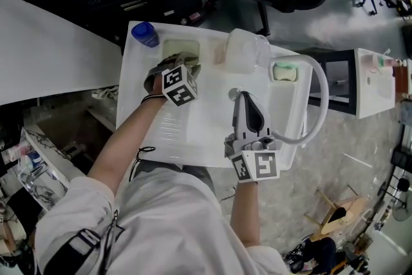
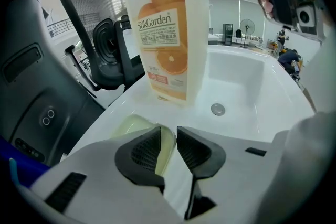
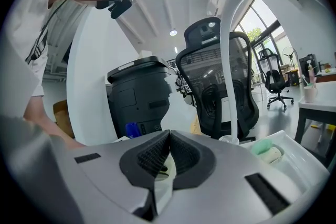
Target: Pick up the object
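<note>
I was lining up the grab. My left gripper (image 2: pixel 168 138) had its jaws a little apart over the pale green pad (image 2: pixel 130 125). The pad lay far left on the sink (image 2: pixel 247 81), by the orange bottle (image 2: pixel 168 23). Next I needed to squeeze, then lift. My right gripper (image 3: pixel 169 147) was closed on nothing. I couldn't tell if the left jaws touched the pad.

The head view looks steeply down from above onto the white sink (image 1: pixel 193 132). The left gripper view sits low behind the left claw (image 2: pixel 168 136), very near the orange-labelled bottle (image 2: pixel 165 23), which the head view also shows. The right gripper view looks level across the sink past the right claw (image 3: pixel 169 140). It shares the arched faucet (image 3: pixel 225 60) with the head view.
</note>
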Tool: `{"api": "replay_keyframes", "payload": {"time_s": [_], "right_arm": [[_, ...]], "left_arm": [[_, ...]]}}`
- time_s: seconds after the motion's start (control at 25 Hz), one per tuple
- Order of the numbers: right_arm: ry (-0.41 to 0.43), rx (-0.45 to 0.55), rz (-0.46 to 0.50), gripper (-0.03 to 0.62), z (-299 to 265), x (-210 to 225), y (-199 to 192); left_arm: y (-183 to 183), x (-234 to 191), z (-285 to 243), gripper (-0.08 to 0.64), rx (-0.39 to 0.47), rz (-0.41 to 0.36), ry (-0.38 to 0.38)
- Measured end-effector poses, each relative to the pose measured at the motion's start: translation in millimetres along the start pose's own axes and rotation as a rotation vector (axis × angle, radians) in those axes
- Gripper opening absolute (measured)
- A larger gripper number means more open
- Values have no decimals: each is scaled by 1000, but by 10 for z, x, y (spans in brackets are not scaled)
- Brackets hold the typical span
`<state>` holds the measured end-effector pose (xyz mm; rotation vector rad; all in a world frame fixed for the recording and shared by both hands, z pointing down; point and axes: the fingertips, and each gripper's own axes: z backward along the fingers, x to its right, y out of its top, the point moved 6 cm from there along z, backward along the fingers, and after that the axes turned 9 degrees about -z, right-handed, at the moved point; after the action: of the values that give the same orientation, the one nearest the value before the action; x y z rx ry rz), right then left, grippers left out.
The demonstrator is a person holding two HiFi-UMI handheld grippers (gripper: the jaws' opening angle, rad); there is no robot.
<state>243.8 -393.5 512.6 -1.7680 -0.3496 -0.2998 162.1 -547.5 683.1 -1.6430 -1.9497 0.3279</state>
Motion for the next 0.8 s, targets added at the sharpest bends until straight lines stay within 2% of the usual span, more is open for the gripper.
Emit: {"api": "replay_keyframes", "payload": {"time_s": [0.36, 0.8], "right_arm": [[19, -10, 2, 8, 46, -50, 30], [60, -4, 7, 8, 190, -161, 55]], "left_arm": [[46, 3, 72, 74, 1, -17, -3], [213, -13, 367, 57, 57, -3, 49]]}}
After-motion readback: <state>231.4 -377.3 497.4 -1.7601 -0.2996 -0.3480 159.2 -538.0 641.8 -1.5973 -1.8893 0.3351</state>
